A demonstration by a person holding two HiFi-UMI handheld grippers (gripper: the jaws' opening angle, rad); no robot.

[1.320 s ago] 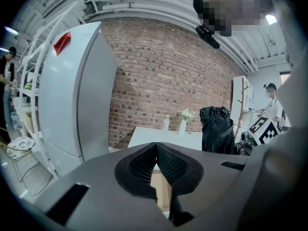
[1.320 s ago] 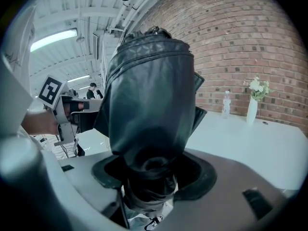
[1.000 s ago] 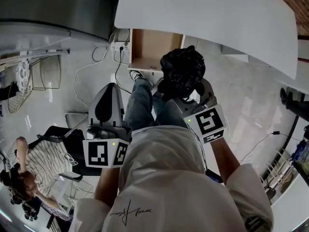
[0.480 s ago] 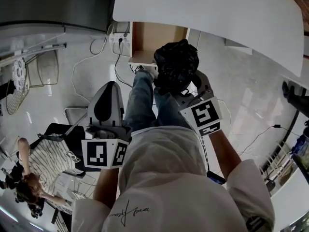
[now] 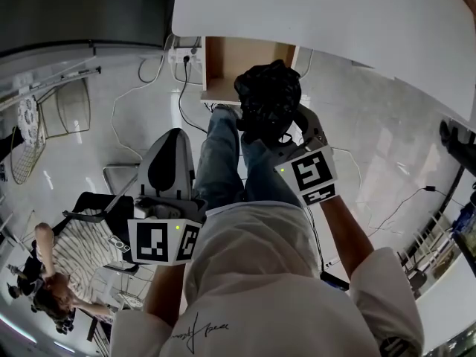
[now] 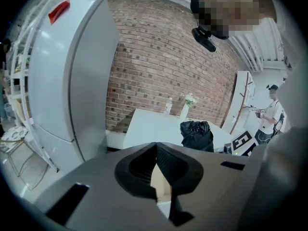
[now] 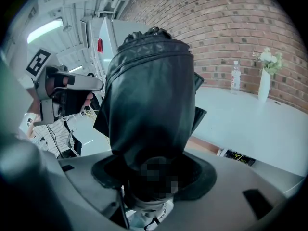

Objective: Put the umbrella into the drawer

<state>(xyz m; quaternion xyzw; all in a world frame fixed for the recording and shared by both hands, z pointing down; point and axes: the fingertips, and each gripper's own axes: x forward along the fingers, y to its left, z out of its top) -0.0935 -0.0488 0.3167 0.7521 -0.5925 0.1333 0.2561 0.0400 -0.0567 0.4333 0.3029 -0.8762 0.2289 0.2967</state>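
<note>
Person, seen from head view.
- Wears hooded top [image 5: 253, 274]: off-white, loose fit; black script-style mark [image 5: 195, 324] low on the back; wide sleeves [image 5: 387, 288], ending above forearms.
- Wears jeans [image 5: 219, 162]: blue denim, slim cut.
- Carries left gripper [image 6: 161, 184]: grey moulded shell w/ black oval recess on top; black ribbed jaw pads; rect. slots either side of the shell.
- Carries right gripper [image 7: 150, 189]: same grey shell, black pad surround, same rect. slots.
- Fitted w/ left marker cube [image 5: 163, 242]: white faces, black square-pattern markers, small green light nr top edge.
- Fitted w/ right marker cube [image 5: 312, 177]: same type, white w/ black markers.
</note>
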